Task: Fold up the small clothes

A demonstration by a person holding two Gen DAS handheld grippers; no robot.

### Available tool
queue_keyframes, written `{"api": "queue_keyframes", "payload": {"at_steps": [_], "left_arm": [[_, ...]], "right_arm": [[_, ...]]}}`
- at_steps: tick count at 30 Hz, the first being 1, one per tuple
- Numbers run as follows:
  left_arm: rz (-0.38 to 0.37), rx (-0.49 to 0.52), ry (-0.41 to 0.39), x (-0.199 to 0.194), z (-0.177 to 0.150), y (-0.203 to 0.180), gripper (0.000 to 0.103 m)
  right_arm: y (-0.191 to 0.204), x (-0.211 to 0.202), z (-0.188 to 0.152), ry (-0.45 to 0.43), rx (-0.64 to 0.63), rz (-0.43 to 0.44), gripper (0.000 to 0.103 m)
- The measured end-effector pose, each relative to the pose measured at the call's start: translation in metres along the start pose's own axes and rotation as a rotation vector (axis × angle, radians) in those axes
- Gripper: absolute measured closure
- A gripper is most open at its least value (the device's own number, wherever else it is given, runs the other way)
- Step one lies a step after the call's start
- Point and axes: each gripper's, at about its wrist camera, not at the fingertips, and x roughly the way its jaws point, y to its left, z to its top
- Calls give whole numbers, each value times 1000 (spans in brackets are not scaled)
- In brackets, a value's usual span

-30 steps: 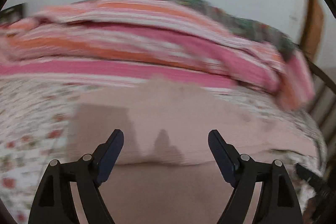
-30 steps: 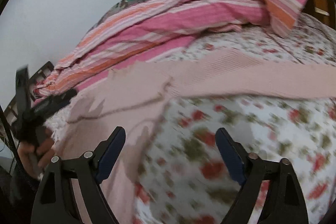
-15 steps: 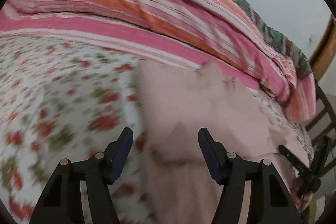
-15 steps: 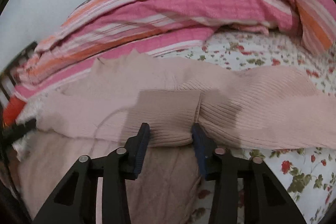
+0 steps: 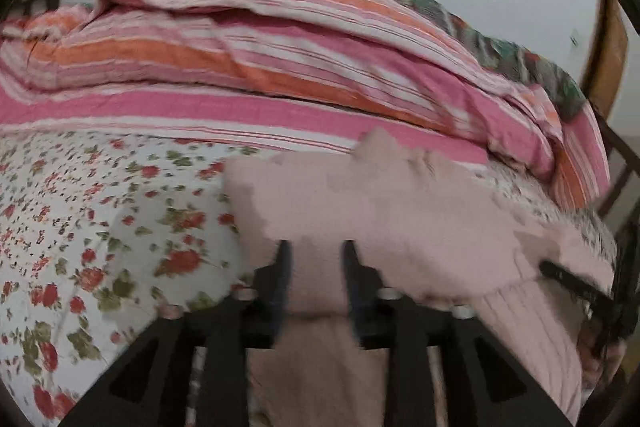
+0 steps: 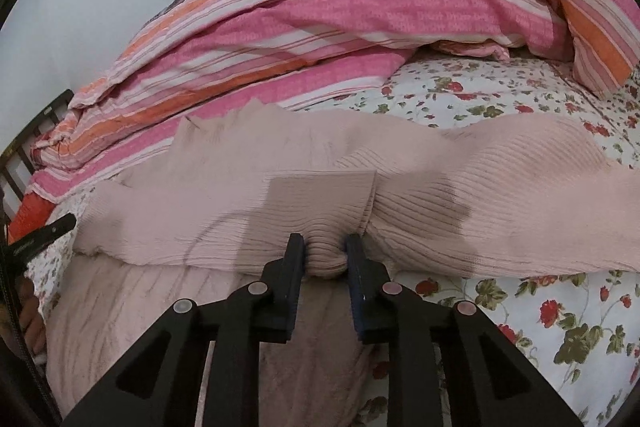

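- A pale pink ribbed knit sweater [image 6: 460,183] lies across the floral bedsheet [image 6: 560,307], one long part stretching off to the right, its near edge bunched.
- The right gripper [image 6: 324,259] is nearly closed, its fingers [image 6: 294,267] pinching a bunched fold of that near edge.
- The left gripper [image 5: 316,271], blurred, is narrowed around the sweater's [image 5: 380,203] edge; whether it clamps it I cannot tell.
- Behind, a pink-and-orange striped duvet [image 6: 320,15] is heaped against the wall.
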Motion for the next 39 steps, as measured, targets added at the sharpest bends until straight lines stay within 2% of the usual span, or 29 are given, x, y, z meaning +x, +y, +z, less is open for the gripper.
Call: {"api": "queue_keyframes", "payload": {"at_steps": [2,4,6,8,10,11,12,13,14,15,16,20,24,28,33,37,38,39], "left_arm": [[49,39,39,13,-9,-7,66],[35,24,102,27,-13,-3,67],[24,3,72,21,-12,0,67],[46,19,80,23,-14,-3,66],[66,49,83,24,-14,-7,60],[79,70,86,25,-15,-12,56],[97,96,86,23,-16,-19,51],[108,118,85,23,-17,-23,47],[106,134,84,21,-16,-28,35],[84,152,81,20,-18,-31,24],[58,164,77,18,-19,-33,21],[30,161,73,14,-22,-32,20],[-1,107,57,7,-23,-21,20],[-14,49,44,3,-25,-11,20],[-12,7,35,2,-26,-4,20],[-14,-30,15,-2,-27,2,20],[-18,-38,11,-3,-27,4,20],[-22,-48,8,-3,-28,6,20]], "right_arm": [[2,-1,-1,0,-5,-4,80],[3,-2,-1,3,-10,-8,78],[3,-6,-4,-3,-8,-12,76],[0,-13,-7,-7,0,4,70],[-4,-27,-13,-7,-7,28,68],[-6,-33,-15,-14,-15,27,64],[-9,-44,-19,-29,-24,3,47],[-14,-52,-21,-42,-24,-17,37],[-23,-64,-24,-63,-21,-37,27],[-38,-80,-27,-96,-11,-55,27],[-52,-92,-28,-113,-1,-77,27],[-122,-127,-28,-162,92,-178,27],[-201,-147,-42,-155,226,-237,27],[-253,-153,-59,-179,346,-204,27],[-279,-156,-53,-233,441,-186,29],[-291,-153,-47,-243,481,-216,31],[-292,-151,-43,-238,480,-232,34],[-292,-149,-39,-235,474,-260,44]]}}
